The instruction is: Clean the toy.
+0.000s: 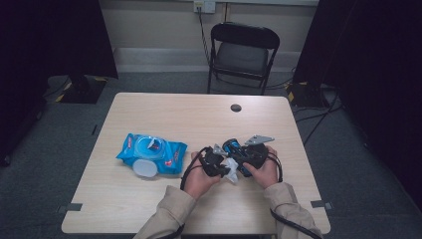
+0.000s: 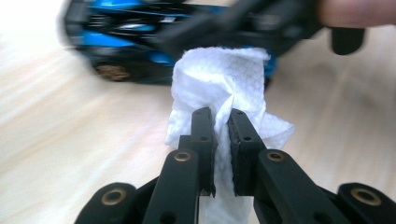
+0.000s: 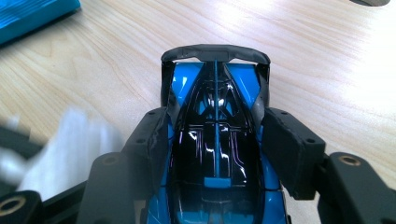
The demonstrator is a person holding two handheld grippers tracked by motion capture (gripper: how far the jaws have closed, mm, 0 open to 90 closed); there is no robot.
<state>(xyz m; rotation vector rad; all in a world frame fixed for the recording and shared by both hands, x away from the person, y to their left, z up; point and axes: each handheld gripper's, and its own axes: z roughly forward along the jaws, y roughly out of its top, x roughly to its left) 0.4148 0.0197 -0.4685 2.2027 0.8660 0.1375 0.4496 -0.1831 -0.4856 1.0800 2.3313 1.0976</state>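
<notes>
A blue and black toy car [image 3: 215,140] sits between the jaws of my right gripper [image 3: 215,144], which is shut on its sides; its rear wing points away from the camera. From above, the toy car [image 1: 234,149] is held just over the table in front of the person. My left gripper [image 2: 222,140] is shut on a crumpled white wipe [image 2: 219,79], and the wipe's top edge lies against the side of the car [image 2: 126,42]. In the high view my left gripper [image 1: 225,168] holds the wipe [image 1: 232,168] right beside my right gripper [image 1: 240,158].
A blue pack of wet wipes [image 1: 152,153] with its round white lid flipped open lies at the left of the wooden table [image 1: 164,117]. A dark cable hole [image 1: 236,107] is near the far edge. A black folding chair [image 1: 243,55] stands behind the table.
</notes>
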